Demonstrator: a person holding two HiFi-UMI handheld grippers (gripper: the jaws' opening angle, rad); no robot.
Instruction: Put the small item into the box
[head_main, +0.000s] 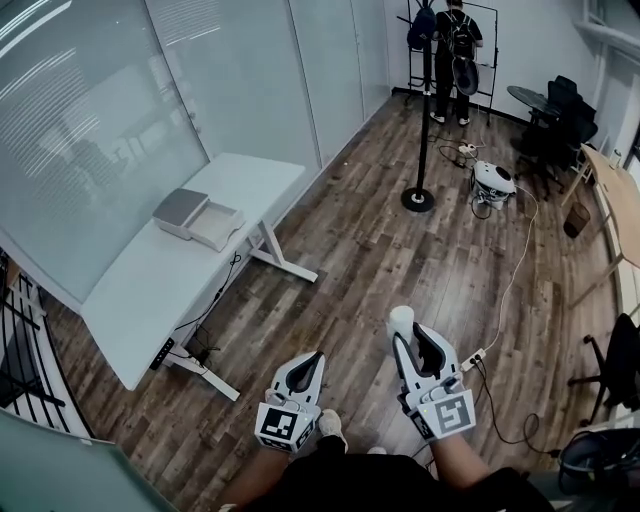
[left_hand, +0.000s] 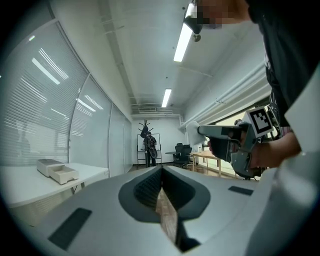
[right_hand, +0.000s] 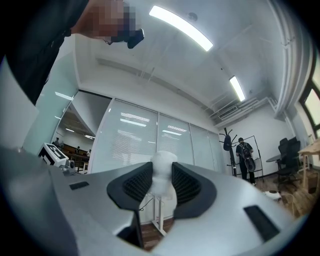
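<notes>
Standing view over a wooden floor (head_main: 390, 250), with 2 hand-held grippers low in the head view.

Left gripper (left_hand: 161, 181): jaws together along their whole seam, nothing between them. It points level, toward the far end of the room.

Right gripper (right_hand: 162, 176): jaws clamped on the small item (right_hand: 161, 164), a pale white, rounded piece. Its top stands clear above the ribbed pads, which press it from both sides. This gripper is tilted slightly upward. In the head view the item shows as a white knob at the tip of the right gripper, over the floor and well apart from the table (head_main: 170, 295).

Box (head_main: 217, 227): a shallow open tray on the white table, near the glass wall at the left. A flat grey piece (head_main: 180, 208) lies touching its far-left side. The box interior looks bare from here, though it is too small in the picture to be sure.

Background: 1 black coat stand (head_main: 421, 130) on a round base, 1 person (head_main: 460, 45) standing beyond it, dark office chairs (head_main: 555, 115) at the right, and a white cable (head_main: 517, 262) running across the floor.
</notes>
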